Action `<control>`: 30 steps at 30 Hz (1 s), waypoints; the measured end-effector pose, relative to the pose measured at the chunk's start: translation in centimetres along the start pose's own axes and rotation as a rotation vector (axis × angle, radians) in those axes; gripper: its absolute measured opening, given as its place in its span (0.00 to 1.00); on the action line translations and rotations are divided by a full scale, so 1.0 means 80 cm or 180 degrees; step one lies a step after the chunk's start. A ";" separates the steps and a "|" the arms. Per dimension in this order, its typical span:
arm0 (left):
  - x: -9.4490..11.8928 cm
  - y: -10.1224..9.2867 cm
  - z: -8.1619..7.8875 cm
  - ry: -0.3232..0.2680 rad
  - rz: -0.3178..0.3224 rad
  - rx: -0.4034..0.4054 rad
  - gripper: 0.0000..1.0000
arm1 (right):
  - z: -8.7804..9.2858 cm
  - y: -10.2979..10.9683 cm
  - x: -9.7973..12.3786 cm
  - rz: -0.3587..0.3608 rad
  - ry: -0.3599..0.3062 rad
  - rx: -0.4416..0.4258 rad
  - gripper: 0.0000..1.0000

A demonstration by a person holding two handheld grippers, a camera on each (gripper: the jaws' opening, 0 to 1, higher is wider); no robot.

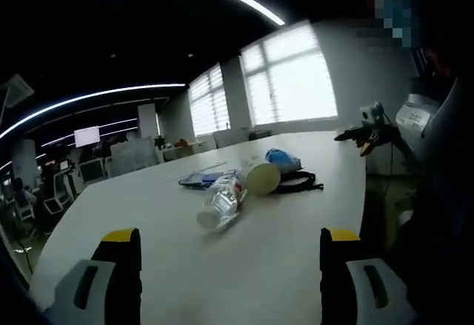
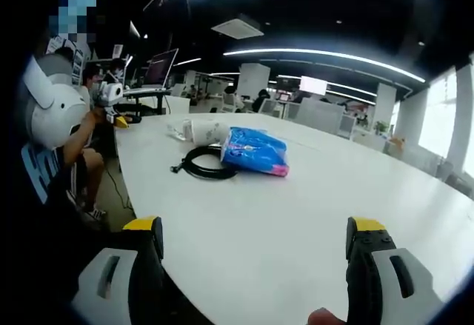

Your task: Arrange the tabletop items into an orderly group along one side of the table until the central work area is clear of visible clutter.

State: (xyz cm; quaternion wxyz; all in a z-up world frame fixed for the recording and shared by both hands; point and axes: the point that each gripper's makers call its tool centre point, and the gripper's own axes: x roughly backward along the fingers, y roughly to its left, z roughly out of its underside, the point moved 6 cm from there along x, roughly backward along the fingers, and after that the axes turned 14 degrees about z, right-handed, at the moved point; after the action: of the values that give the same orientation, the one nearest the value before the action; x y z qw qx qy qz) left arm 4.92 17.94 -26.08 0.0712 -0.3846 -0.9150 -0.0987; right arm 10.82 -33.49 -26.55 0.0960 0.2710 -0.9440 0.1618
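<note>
Clear crumpled bottle (image 1: 220, 203), lying sideways

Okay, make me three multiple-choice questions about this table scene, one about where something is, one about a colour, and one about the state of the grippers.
1. Where does the clear plastic bottle lie?
A. On its side on the white table
B. Upright on a chair
C. On the floor

2. What colour is the soft plastic packet beside the coiled black cable?
A. Green
B. Blue
C. Orange

3. How do the jaws of the left gripper and right gripper stand?
A. Both shut on the cable
B. One shut on the bottle
C. Both apart, holding nothing

Answers: 1 A, the bottle lies flat on the tabletop; 2 B, the packet is blue; 3 C, bare table shows between each pair.
</note>
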 end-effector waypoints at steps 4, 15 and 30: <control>0.000 -0.001 0.001 0.0021 0.0017 -0.0009 1.00 | 0.002 -0.001 0.000 0.0007 0.0014 0.0003 1.00; -0.002 -0.003 -0.003 0.0005 0.0045 -0.0059 1.00 | 0.004 0.000 0.001 0.0000 0.0015 -0.0009 1.00; -0.017 0.004 -0.001 -0.0003 0.0057 0.0001 1.00 | 0.005 0.005 0.000 -0.0023 0.0020 -0.0017 1.00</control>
State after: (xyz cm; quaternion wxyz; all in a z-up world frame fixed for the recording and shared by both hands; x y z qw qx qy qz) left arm 6.13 17.23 -26.23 0.0717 -0.3928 -0.9116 -0.0976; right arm 10.53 -33.34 -27.04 0.1002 0.2736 -0.9432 0.1597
